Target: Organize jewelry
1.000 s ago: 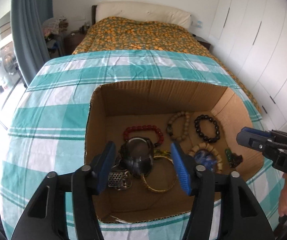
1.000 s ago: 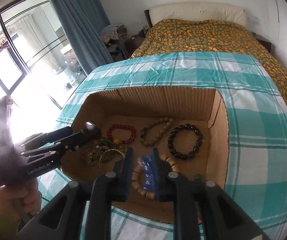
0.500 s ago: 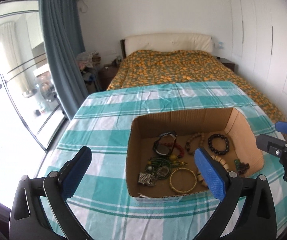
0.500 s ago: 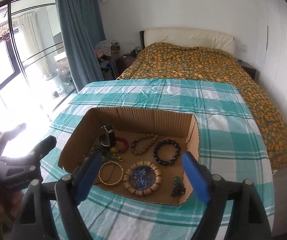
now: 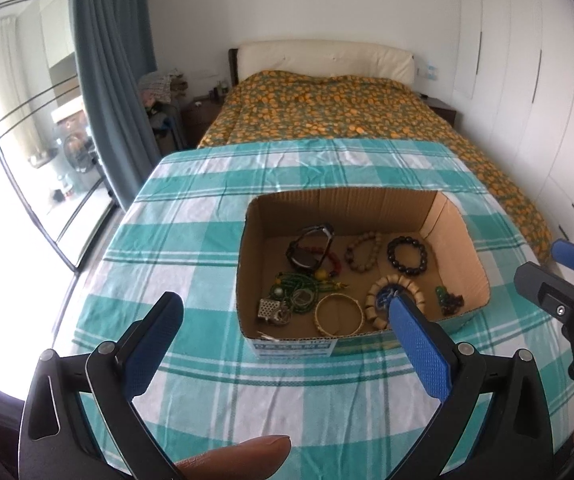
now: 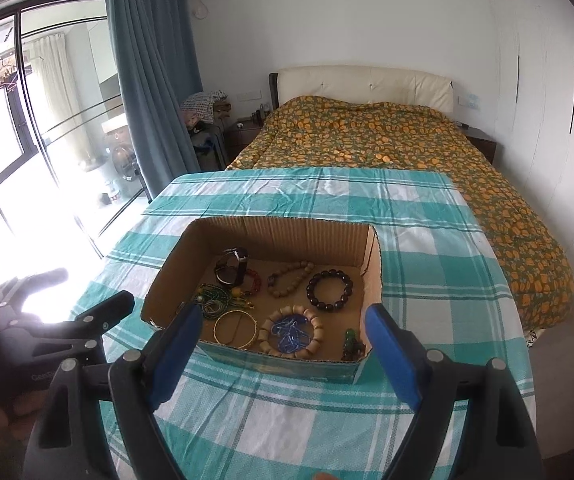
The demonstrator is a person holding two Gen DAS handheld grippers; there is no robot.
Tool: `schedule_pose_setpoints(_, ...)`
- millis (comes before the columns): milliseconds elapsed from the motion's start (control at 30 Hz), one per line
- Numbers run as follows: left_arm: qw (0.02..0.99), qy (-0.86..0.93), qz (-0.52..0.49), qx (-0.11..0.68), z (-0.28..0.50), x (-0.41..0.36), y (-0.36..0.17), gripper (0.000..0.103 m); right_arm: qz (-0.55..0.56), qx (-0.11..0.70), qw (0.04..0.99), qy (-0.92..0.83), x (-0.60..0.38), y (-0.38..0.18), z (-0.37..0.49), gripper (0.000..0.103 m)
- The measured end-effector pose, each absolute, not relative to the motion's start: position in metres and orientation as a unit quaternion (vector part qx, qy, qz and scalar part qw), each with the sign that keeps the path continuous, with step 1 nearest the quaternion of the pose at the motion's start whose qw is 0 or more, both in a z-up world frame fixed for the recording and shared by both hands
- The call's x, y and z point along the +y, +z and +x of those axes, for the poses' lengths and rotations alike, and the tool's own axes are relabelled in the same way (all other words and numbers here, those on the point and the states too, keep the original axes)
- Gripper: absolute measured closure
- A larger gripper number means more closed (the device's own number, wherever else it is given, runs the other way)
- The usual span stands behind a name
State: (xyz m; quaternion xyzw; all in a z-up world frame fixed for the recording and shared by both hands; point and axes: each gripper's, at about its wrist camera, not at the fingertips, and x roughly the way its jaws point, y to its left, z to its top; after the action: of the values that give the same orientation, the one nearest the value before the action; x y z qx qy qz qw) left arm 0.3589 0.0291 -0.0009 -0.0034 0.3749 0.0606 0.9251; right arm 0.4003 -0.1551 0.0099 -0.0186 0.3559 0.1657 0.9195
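Observation:
A shallow cardboard box (image 5: 351, 208) (image 6: 279, 232) sits on a teal checked tablecloth and holds jewelry. Inside lie a black watch (image 5: 311, 242) (image 6: 231, 266), a red bead bracelet (image 5: 333, 260), a tan bead bracelet (image 5: 363, 250), a dark bead bracelet (image 5: 407, 256) (image 6: 330, 290), a gold bangle (image 5: 338, 314) (image 6: 234, 328), a wooden bead ring with a blue chain inside (image 6: 290, 331), green beads (image 5: 299, 288) and a metal charm (image 5: 271, 310). My left gripper (image 5: 283, 336) is open and empty, held back in front of the box. My right gripper (image 6: 283, 340) is open and empty, also in front of the box.
The tablecloth (image 5: 191, 240) covers a table with its edges falling away left and right. A bed with an orange patterned cover (image 6: 387, 140) lies behind. A blue curtain (image 6: 155, 80) and glass doors are at the left, white wardrobes at the right.
Both grippers opened, left the watch and the blue chain in the box, and pulled up and back from it. They have drawn a little farther back since half a second ago.

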Motion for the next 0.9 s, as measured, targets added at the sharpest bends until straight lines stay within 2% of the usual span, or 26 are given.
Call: schedule_pose_setpoints(900, 0.927, 0.067, -0.012, 0.368, 0.349, 0.035, 0.016, 0.0, -0.043, 0.353, 0.918, 0.178, -0.134, 0.024, 0.384, 0.018)
